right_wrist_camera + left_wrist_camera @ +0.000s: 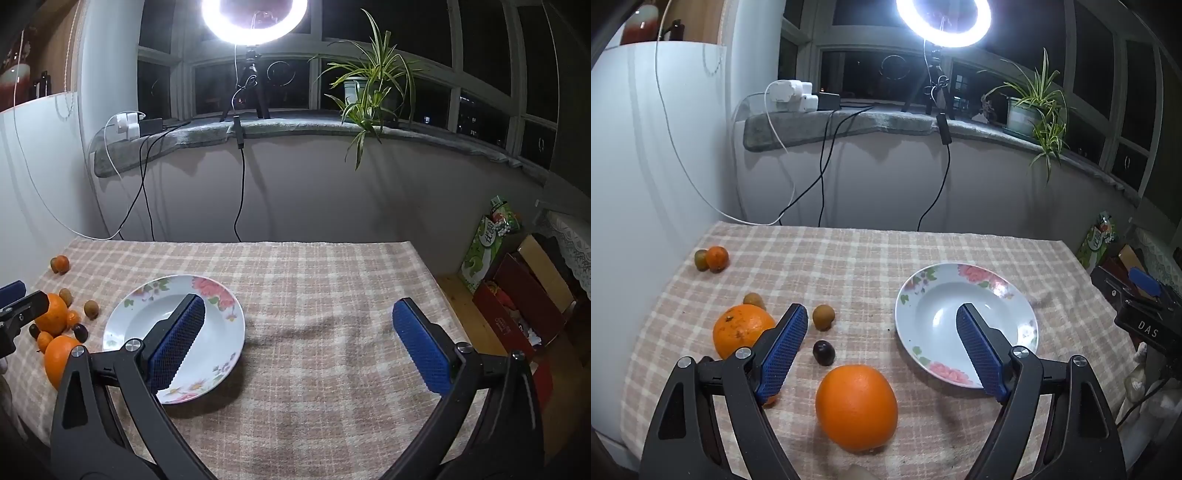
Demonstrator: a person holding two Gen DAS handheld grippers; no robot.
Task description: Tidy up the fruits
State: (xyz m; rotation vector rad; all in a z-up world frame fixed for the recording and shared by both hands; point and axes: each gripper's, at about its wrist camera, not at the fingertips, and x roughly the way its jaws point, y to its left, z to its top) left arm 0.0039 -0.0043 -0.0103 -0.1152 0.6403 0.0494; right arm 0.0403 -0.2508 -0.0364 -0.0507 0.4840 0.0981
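Meanwhile, both grippers are held wide apart, gripping nothing.
A large orange (856, 407) is seen between the left gripper (881, 321) fingers; the plate (122, 321) is overlapped by the right gripper (298, 312) left finger.

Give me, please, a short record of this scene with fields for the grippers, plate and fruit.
left gripper: open, above the near orange
right gripper: open, holds nothing
plate: floral, no fruit in it
fruit: all on the tablecloth, left of the plate
far pair: small orange touching a greenish fruit
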